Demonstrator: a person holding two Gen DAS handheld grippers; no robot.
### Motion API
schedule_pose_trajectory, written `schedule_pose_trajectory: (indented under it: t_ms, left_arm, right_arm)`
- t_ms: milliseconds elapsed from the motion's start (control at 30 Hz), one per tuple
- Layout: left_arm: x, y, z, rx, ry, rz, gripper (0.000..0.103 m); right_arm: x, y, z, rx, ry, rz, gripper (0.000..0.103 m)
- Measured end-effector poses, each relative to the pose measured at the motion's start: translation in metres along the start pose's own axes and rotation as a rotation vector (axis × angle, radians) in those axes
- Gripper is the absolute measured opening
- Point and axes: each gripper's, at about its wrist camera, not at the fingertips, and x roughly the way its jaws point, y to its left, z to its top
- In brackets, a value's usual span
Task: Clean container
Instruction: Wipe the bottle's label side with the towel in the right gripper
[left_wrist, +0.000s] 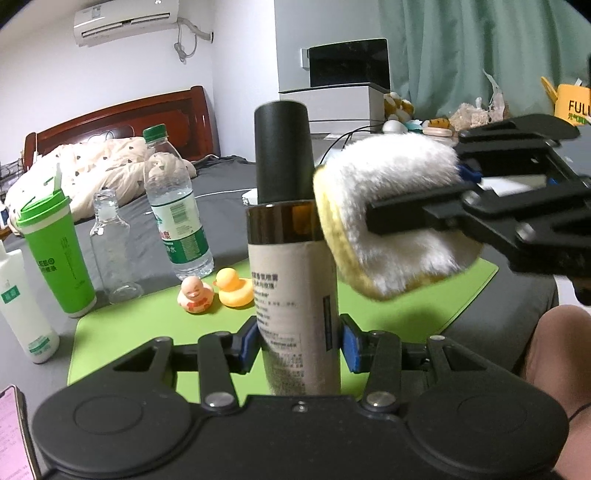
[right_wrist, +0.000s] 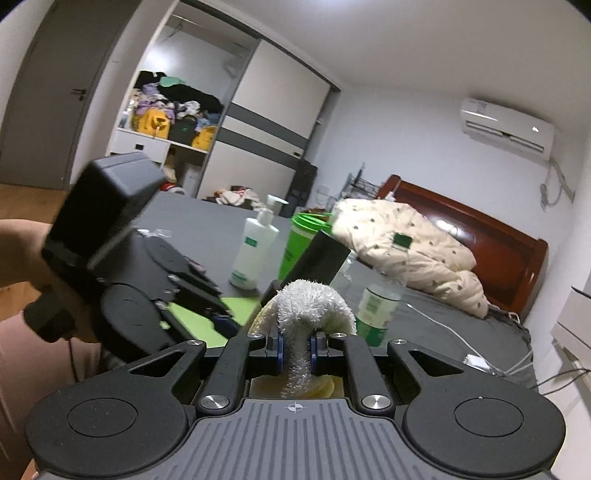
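Left gripper (left_wrist: 300, 341) clamps the brown bottle (left_wrist: 293, 280) upright over the green mat's (left_wrist: 122, 332) near edge. Right gripper (right_wrist: 296, 350) pinches the white-yellow cloth (left_wrist: 391, 218) against the bottle's shoulder.

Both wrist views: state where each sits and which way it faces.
Left wrist: on the left gripper, facing the brown bottle it clamps; a knee at right.
Right wrist: on the right gripper, facing the bed past the white cloth it pinches; a hand at left.
Shared: bottle, cloth, green cup, air conditioner.
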Motion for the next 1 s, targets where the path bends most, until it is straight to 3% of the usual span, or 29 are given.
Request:
schedule_pose_trajectory:
  t_ms: [333,600,867,1000]
  left_arm:
    - [-0.002,0.001,-0.011,-0.032,-0.027,0.013,0.043]
    - [-0.002,0.008,-0.007,-0.088,-0.116,0.043,0.043]
    - [0.022,0.014,-0.007,-0.190,-0.247,0.146,0.043]
    - [0.031,0.011,-0.012,-0.196,-0.225,0.182,0.043]
  right_arm:
    - [0.008,-0.024,0.000,0.053,0.008,-0.032,0.013]
    - [0.001,-0.027,-0.002,0.081,0.015,-0.077,0.013]
    - [-0.006,-0.033,-0.005,0.117,0.018,-0.104,0.013]
    - [-0.006,-0.033,-0.006,0.125,0.023,-0.093,0.013]
